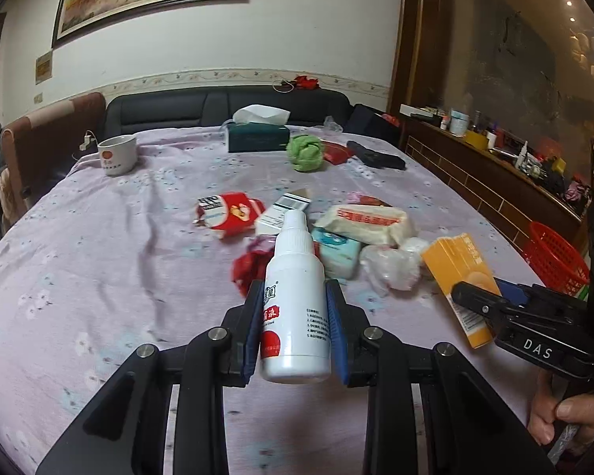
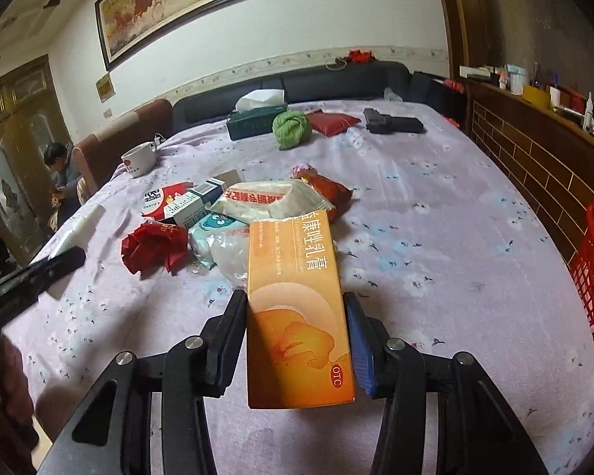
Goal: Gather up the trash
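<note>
Lilac floral tablecloth (image 1: 99, 261) covers the whole table, dark sofa behind it. Left wrist view first: your left gripper (image 1: 295, 297) is pinching a white dropper bottle (image 1: 295, 297), both pads tight on its body. Bottle's long axis runs along the fingers, cap pointing away from you, toward the trash pile. That pile sits just beyond the cap: red-and-white packet (image 1: 227, 213), wipes pack (image 1: 366, 221), small teal pack (image 1: 336, 251), crumpled clear plastic (image 1: 390, 265), red wrapper (image 1: 249, 267). Past the pile: white mug (image 1: 117, 154), tissue box (image 1: 257, 134), green cloth ball (image 1: 305, 152). Red basket (image 1: 554, 257) sits off the table edge, right of the pile.

Right wrist view: your right gripper (image 2: 297, 340) is clamped on an orange carton (image 2: 297, 308), pads on its long sides. Carton's long axis follows the fingers, far end reaching over the pile, OTC mark at the near end. Crumpled plastic and teal pack lie right under and left of that far end, brown-red wrapper (image 2: 328, 190) beyond it. Red basket is well right of the carton, with open cloth between.
</note>
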{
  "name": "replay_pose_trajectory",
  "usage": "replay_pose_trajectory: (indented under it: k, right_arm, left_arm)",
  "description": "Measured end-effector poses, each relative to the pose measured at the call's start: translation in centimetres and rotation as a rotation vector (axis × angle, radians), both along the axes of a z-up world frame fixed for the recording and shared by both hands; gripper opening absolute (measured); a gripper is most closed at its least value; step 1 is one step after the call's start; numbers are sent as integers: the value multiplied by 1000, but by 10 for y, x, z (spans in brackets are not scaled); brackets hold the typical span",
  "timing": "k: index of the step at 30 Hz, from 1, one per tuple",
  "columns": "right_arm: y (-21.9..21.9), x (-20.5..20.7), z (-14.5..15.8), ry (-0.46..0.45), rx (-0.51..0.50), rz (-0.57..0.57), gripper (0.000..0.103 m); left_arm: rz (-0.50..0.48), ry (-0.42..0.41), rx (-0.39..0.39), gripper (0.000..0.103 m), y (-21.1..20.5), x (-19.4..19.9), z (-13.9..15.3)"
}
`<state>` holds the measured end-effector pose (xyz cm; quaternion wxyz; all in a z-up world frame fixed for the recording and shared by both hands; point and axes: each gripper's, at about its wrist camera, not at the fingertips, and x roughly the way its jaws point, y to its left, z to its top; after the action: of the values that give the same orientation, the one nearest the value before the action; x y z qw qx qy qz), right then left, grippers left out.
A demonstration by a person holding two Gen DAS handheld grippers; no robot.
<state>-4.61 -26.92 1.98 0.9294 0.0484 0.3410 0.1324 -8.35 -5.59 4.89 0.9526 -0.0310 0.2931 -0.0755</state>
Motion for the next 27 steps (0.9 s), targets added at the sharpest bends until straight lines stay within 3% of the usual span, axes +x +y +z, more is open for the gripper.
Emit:
replay_pose_trajectory:
  k: [5, 13, 27]
  right_arm:
    - [1, -2, 0, -20, 5, -1, 51]
    - [-7, 4, -7, 20, 45, -14, 51]
    - [-7, -3, -3, -17, 33, -39, 51]
  left_arm:
    - [-16, 25, -13, 29, -9, 3, -9]
    - [-26, 41, -8, 29, -15, 3, -18]
    - [-36, 19, 28, 29, -26, -8, -8]
